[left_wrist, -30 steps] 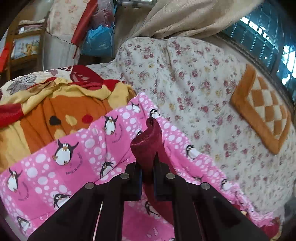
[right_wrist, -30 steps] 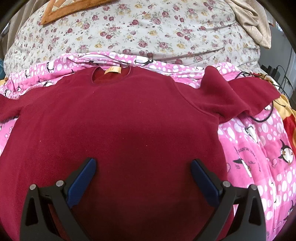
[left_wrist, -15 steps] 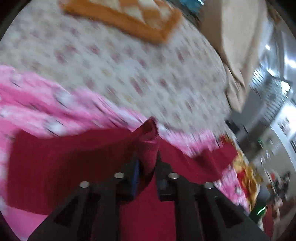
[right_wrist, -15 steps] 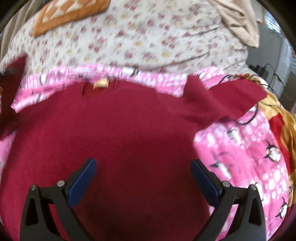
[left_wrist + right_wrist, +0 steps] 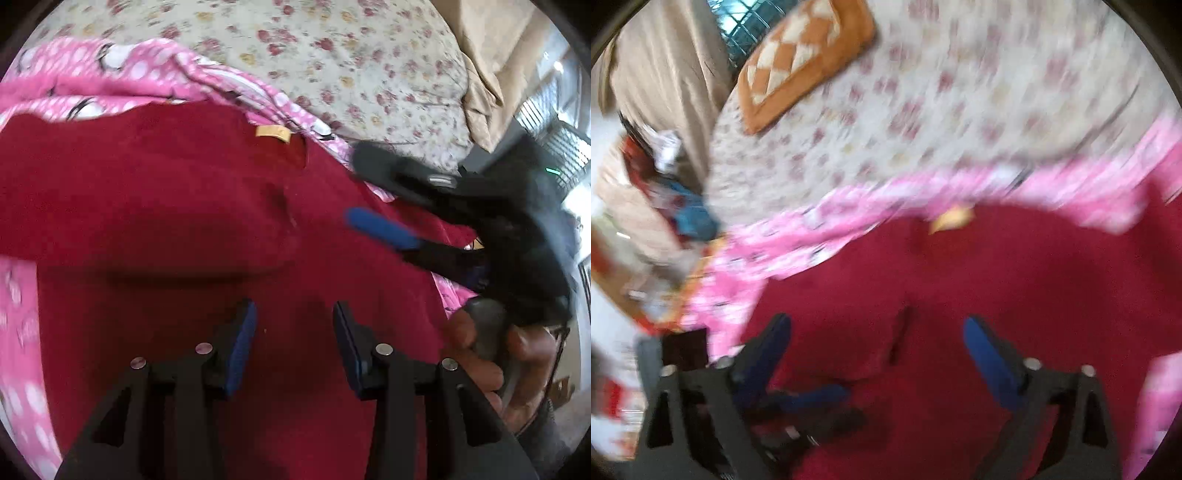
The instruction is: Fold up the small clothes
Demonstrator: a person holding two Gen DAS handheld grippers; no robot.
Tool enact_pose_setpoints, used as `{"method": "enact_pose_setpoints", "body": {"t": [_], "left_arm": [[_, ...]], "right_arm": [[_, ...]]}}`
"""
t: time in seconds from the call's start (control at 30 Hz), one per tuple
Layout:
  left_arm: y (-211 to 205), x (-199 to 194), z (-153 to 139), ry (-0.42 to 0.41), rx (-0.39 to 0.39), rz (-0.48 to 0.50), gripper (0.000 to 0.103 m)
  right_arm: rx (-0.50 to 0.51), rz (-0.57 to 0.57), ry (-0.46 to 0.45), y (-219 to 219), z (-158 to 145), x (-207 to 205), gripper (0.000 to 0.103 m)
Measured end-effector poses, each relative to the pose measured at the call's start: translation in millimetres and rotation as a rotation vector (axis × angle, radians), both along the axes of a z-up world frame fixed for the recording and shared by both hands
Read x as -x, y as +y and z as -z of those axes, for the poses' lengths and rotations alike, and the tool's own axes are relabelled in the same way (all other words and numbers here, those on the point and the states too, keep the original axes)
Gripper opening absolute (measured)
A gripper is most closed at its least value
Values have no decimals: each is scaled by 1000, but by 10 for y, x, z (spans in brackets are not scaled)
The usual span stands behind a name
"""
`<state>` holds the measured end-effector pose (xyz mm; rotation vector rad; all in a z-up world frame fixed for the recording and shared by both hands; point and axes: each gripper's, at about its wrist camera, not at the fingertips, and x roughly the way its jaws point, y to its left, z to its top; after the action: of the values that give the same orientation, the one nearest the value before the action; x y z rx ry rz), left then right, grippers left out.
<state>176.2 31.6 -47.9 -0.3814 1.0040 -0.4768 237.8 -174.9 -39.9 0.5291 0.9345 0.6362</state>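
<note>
Sweater (image 5: 155, 206) on blanket (image 5: 122, 74), before quilt (image 5: 351, 55)

Support: a bed covered by a cream quilt printed with small red flowers (image 5: 354, 62).
On the quilt: an orange cushion with a cream checked diamond pattern (image 5: 805, 62), lying near its far edge.
Also on it: a pink fleece blanket with white dots and penguins (image 5: 122, 70), rumpled along its upper edge.
On the blanket: a dark red knit sweater (image 5: 166, 206), spread flat, tan neck label up.
Left margin: blurred, possibly a bag.
</note>
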Motion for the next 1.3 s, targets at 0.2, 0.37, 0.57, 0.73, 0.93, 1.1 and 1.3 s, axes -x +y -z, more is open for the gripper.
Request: {"method": "enact_pose_setpoints", "body": {"t": [0.2,0.37,0.57,0.73,0.93,1.1,1.3], "left_arm": [[-125,48,-53,-14,-79,-15,19],[88,168,-120,-43,-53,-122,19],[200,54,-1,-16,-42,-172,19],[127,67,22,-79,-103,-157,19],[98,100,13,-103,-138,-156,19],[133,98,9,-93,-111,-177,19],[403,216,-184,-147,-32,-312,19]], "right_arm": [[-56,20,160,58,480,-166,67],[-64,-24,137,164,485,-163,67],[16,-38,119,220,492,-163,11],[135,53,17,-95,146,-64,9],[336,252,21,-1021,-74,-59,9],[398,349,100,-1454,45,-68,9],[456,341,100,-1323,96,-68,9]]}}
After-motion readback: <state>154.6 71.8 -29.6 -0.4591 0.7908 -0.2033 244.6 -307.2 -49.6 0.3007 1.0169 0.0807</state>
